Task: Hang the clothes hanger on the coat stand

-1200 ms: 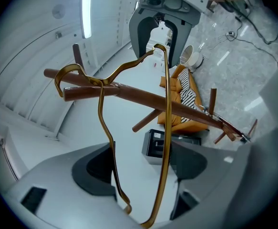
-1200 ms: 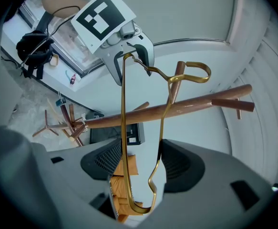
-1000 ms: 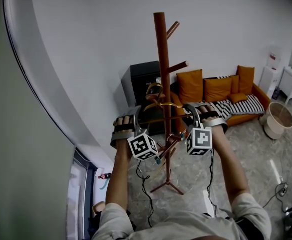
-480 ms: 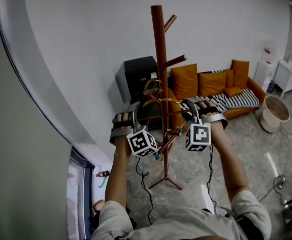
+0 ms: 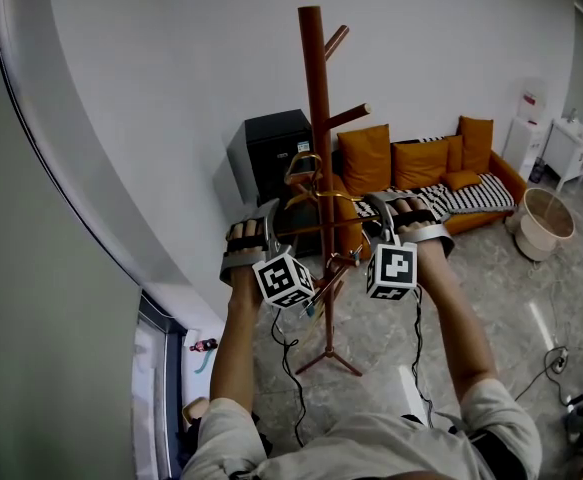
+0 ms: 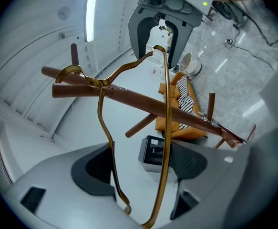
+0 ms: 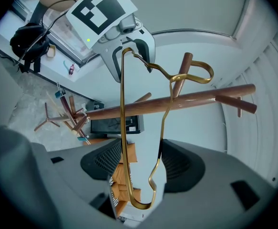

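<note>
A gold wire hanger stretches level between my two grippers, right in front of the brown wooden coat stand. My left gripper is shut on the hanger's left end. The right gripper is shut on the other end. In each gripper view both wires of that end rest against the pads, left gripper and right gripper. The hook curls round a short peg on the pole.
Behind the stand are a black cabinet and an orange sofa with a striped throw. A round basket stands at the right. Cables trail over the marble floor by the stand's feet. A white wall runs along the left.
The head view has shifted a little, so the stand sits slightly further left and higher. Both grippers keep the same hold on the hanger at the stand.
</note>
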`<state>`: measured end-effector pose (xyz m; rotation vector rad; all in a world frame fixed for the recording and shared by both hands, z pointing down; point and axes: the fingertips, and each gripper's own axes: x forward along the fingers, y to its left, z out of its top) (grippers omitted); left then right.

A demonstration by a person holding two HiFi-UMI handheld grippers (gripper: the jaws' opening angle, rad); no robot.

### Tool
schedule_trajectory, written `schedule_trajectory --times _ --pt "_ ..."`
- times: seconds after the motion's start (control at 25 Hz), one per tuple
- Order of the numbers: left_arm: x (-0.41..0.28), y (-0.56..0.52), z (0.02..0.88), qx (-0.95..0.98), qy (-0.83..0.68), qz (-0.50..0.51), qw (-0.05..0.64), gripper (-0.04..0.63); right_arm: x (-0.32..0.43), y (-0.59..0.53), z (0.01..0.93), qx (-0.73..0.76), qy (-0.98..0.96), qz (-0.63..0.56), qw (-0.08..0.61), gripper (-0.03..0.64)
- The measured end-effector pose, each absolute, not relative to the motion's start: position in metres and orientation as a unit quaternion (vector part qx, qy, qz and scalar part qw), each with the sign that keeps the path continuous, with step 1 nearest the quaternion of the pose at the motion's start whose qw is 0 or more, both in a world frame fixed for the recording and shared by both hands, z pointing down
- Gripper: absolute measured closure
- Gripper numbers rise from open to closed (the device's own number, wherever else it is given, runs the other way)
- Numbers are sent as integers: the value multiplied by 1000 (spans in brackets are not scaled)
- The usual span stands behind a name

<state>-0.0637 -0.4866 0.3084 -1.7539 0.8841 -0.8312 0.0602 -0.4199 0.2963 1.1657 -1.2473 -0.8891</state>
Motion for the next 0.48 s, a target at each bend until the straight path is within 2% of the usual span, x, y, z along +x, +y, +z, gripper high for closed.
schedule_trajectory --times 0.48 --pt "-58 -483 310 -744 343 -323 474 247 61 -405 290 501 -494 -366 609 362"
